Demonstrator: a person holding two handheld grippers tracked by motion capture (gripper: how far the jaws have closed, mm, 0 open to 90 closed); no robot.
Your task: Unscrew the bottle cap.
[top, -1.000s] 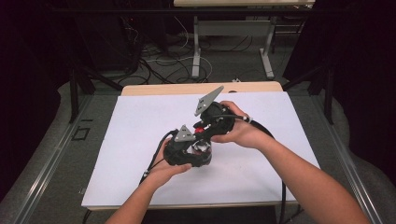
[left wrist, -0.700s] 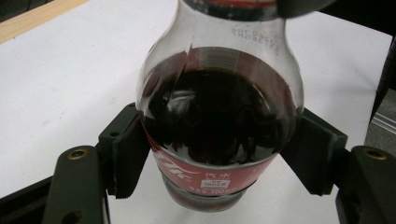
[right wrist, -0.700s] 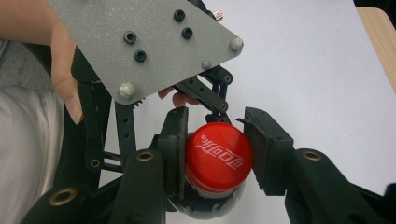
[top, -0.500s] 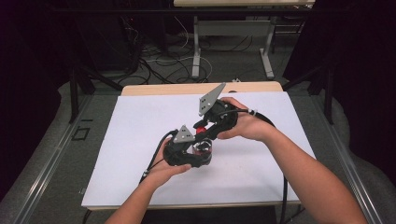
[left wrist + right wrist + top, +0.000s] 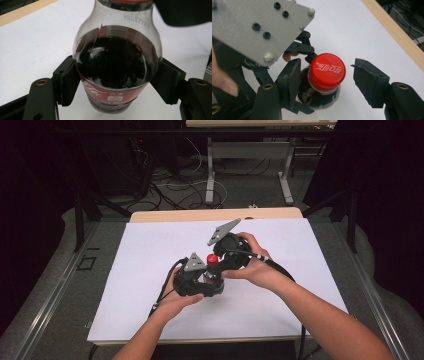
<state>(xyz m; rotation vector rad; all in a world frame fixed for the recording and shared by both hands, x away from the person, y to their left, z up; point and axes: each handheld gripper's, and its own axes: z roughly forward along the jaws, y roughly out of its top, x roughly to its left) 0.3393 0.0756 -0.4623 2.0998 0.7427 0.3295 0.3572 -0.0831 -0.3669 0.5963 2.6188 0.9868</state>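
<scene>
Left claw (image 5: 117,82) clamps the cola bottle (image 5: 117,65); right claw (image 5: 325,82), jaws just opening, stands wide around its red cap (image 5: 327,69).

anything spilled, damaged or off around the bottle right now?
Nothing stands out. The cola bottle sits upright in the left gripper, red cap on, white table cover dry. The right gripper has just been opening, jaws off the cap.
</scene>
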